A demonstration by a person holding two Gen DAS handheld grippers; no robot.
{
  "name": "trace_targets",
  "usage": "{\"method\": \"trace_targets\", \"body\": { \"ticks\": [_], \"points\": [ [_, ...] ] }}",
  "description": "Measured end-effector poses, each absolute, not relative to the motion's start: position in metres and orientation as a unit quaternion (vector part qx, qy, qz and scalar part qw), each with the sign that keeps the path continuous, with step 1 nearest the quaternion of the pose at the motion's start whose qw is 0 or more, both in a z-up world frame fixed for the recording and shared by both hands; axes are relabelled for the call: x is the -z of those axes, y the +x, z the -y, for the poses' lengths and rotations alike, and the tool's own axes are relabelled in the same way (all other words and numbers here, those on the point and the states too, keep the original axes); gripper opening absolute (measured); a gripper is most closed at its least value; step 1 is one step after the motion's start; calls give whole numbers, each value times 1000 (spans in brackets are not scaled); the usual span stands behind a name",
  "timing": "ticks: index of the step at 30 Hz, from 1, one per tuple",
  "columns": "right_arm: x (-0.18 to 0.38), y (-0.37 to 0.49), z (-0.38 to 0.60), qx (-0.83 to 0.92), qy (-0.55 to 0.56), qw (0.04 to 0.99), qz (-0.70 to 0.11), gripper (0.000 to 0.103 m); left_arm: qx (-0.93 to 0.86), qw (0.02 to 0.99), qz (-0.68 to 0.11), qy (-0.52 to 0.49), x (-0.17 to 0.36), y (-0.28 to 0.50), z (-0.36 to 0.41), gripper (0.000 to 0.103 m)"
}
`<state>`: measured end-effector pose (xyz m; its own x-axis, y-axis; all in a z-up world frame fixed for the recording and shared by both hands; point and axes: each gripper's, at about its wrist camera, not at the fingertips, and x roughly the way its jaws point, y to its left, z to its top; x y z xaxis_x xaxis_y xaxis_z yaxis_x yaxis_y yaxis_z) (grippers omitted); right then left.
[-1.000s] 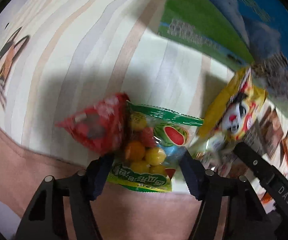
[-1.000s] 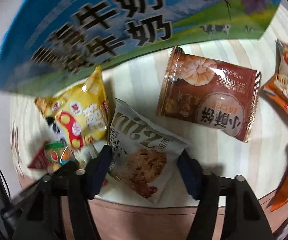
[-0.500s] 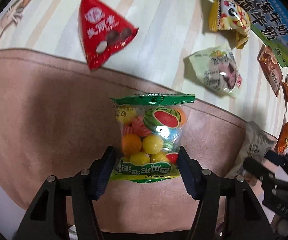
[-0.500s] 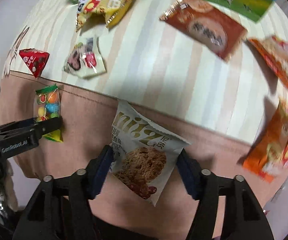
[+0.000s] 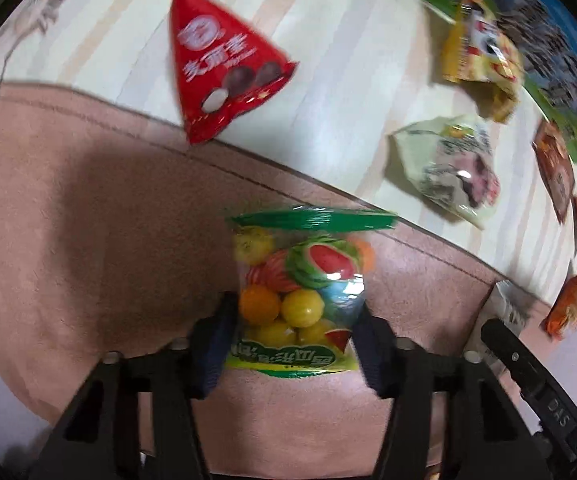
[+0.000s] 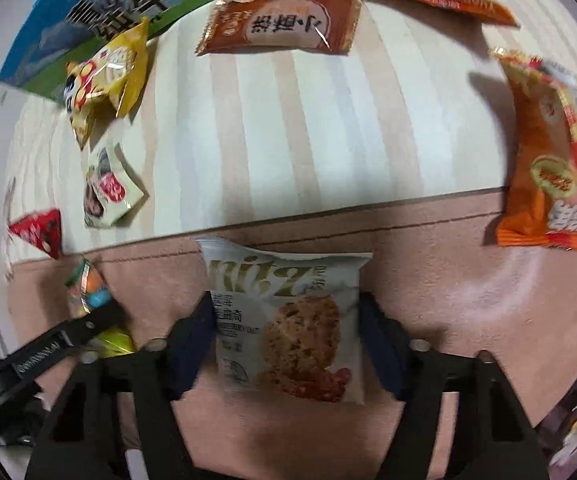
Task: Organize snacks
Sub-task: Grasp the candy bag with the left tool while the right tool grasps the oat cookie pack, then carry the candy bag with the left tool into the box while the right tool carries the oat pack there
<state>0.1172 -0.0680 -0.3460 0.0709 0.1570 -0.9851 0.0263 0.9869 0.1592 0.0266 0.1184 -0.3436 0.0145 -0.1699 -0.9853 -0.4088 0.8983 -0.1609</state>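
My left gripper (image 5: 292,344) is shut on a clear candy bag with a green top (image 5: 298,292), holding it above the pink border of the cloth. My right gripper (image 6: 286,340) is shut on a white cookie packet (image 6: 288,320), also over the pink border. The left gripper and its candy bag (image 6: 88,292) show at the lower left of the right wrist view. The white packet's edge (image 5: 506,314) shows at the right of the left wrist view.
On the striped cloth (image 6: 288,120) lie a red triangular pack (image 5: 216,76), a yellow bag (image 5: 480,60), a pale green packet (image 5: 448,164), a brown packet (image 6: 284,20) and orange packets (image 6: 556,160). A blue-green milk carton box (image 6: 108,12) stands at the back.
Both grippers have drawn back from the striped cloth to the pink border, each carrying its snack. Since half a second ago they moved slightly closer to the cloth.
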Motion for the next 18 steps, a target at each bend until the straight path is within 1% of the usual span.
{"method": "trace_targets", "body": {
  "ticks": [1,2,3,7,11,17,18],
  "points": [
    [345,114,69,-49,65,731,-678,64,-88,684,-697,-199,342,23,-116,50],
    [344,112,68,-52,64,733,-675,56,-87,685,-697,-194,340,18,-115,49],
    [342,109,68,-56,64,734,-674,53,-86,686,-696,-192,338,14,-112,49],
    [328,105,68,-70,78,734,-671,52,-72,690,-697,-181,330,6,-103,49],
    [314,109,72,-88,100,735,-665,52,-53,698,-690,-184,311,9,-97,49],
    [260,126,70,-132,110,755,-633,52,-12,729,-651,-212,257,26,-111,49],
    [247,132,68,-142,109,761,-624,52,-6,732,-646,-216,242,42,-111,49]
  ]
}}
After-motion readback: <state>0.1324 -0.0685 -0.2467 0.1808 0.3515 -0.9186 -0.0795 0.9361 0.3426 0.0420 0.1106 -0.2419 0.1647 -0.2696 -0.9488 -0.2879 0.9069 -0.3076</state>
